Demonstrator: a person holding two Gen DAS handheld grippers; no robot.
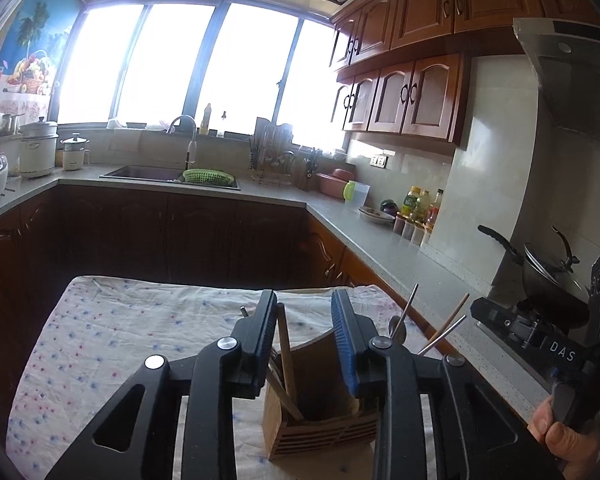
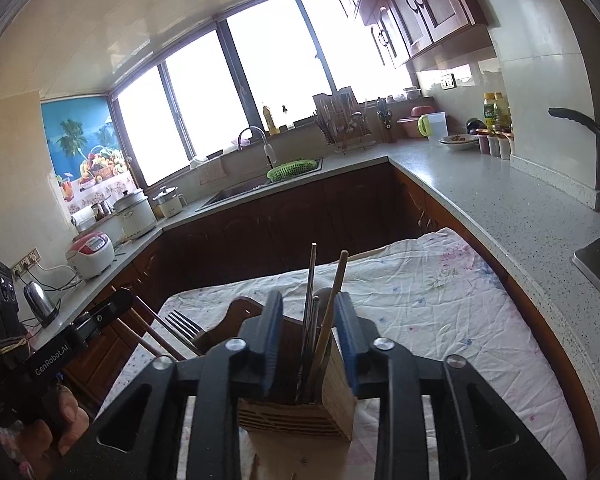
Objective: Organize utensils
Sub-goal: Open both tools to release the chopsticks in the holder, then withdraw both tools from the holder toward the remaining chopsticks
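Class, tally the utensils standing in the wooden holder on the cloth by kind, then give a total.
Wooden chopsticks: 3
Metal chopsticks: 2
Fork: 1
Spoon: 1
Total: 7

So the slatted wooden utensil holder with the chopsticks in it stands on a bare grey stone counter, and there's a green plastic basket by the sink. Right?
Not quite. The slatted wooden utensil holder stands on a flower-print white cloth, not on the bare grey stone counter; the right wrist view shows this. The chopsticks and the green plastic basket by the sink are as you say.
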